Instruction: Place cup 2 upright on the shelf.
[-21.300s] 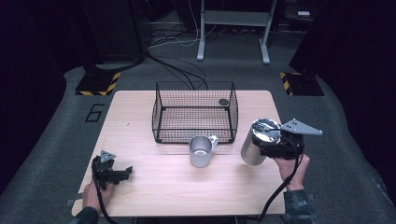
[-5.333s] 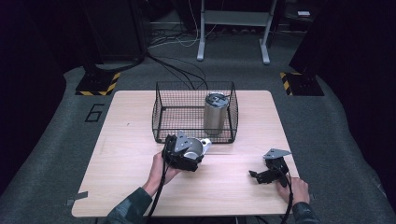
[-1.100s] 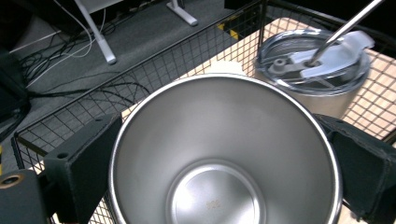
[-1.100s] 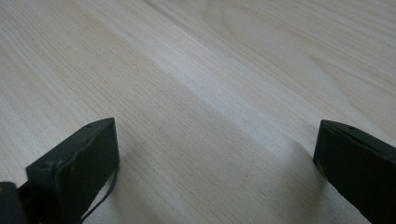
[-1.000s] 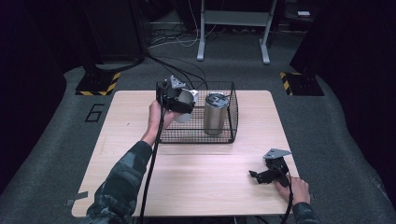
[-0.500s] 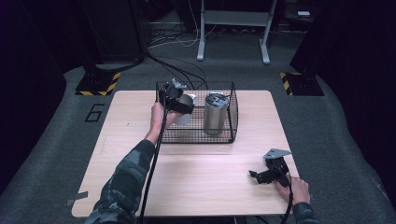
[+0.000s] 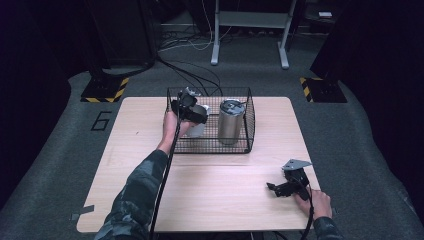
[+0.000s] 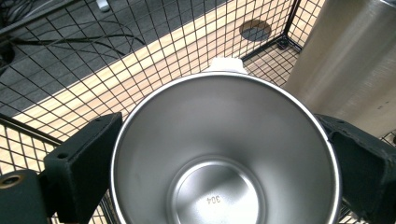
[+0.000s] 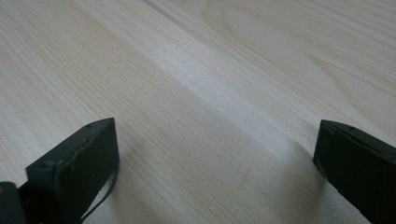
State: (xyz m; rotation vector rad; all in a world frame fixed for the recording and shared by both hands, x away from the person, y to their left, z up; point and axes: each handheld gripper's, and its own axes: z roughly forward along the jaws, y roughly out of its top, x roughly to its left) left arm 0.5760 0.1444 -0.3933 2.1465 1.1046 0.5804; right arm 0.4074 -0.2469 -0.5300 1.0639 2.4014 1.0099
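The left gripper [image 7: 192,111] is clamped on a steel mug [image 8: 224,154], one jaw pressed against each side of the rim, and the mug is held upright inside the left half of the wire basket [image 7: 248,121], seemingly just above its floor. Just beside the mug, on its right, a tall steel tumbler [image 7: 230,121] is seen standing in the basket; in the left gripper view its wall is close to the right jaw. A knock against the tumbler is judged the main risk, caused by any drift rightward or by the jaws being spread wide at release. The small white handle [image 8: 227,64] could also be caught in the mesh. Free room is found to the left and toward the far wall, and straight up through the open top. The right gripper [image 7: 280,188] is rested on the desk [image 7: 220,195] near its front right corner, jaws apart and empty.
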